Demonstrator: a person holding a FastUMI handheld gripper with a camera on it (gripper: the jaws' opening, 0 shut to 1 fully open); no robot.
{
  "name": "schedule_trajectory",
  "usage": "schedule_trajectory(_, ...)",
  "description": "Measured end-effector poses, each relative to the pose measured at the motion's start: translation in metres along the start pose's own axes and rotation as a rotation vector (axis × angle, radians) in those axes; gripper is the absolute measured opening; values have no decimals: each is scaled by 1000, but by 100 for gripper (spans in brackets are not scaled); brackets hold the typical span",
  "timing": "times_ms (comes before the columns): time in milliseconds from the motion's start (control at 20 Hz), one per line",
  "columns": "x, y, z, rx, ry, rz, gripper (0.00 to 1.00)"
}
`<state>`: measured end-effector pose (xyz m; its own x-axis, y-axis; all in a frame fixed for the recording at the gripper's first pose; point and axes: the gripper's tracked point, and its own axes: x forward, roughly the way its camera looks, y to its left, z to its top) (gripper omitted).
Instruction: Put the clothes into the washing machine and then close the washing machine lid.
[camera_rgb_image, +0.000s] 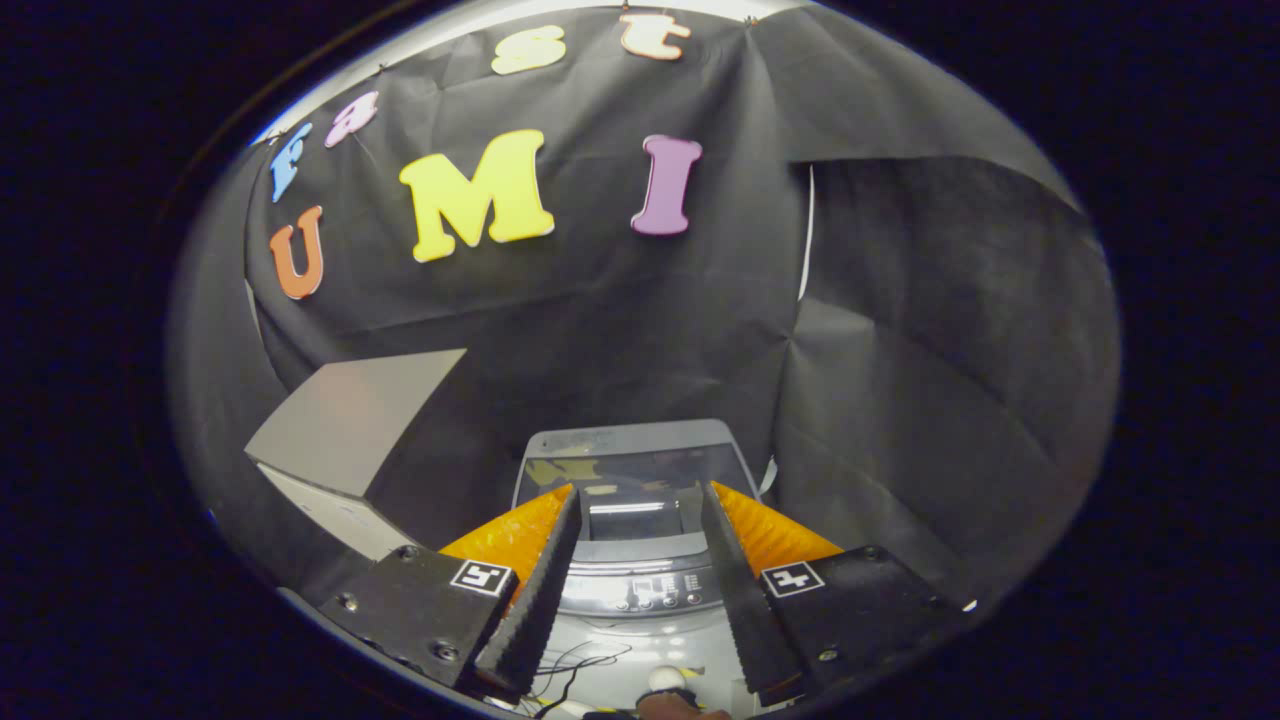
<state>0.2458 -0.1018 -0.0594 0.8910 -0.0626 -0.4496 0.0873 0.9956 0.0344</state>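
A grey top-loading washing machine (632, 470) stands just ahead of my fingers against the booth's black wall. Its dark glass lid (630, 480) lies flat and shut, with the control panel (650, 590) nearest me between my fingers. My gripper (640, 495) is open, held above the machine's front, with nothing between its fingers. No clothes are in sight.
A grey-topped white box or cabinet (345, 440) stands left of the machine. Black cables (580, 665) lie on the white surface below my fingers, beside a small white round object (665, 678). Black cloth walls close in behind and to the right.
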Motion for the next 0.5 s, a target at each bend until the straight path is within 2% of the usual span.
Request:
schedule_trajectory(150,-52,-5,1,50,-75,10,81)
schedule_trajectory(300,-104,-14,-1,78,-163,37,100)
schedule_trajectory(500,-185,-33,-17,7,-287,65,100)
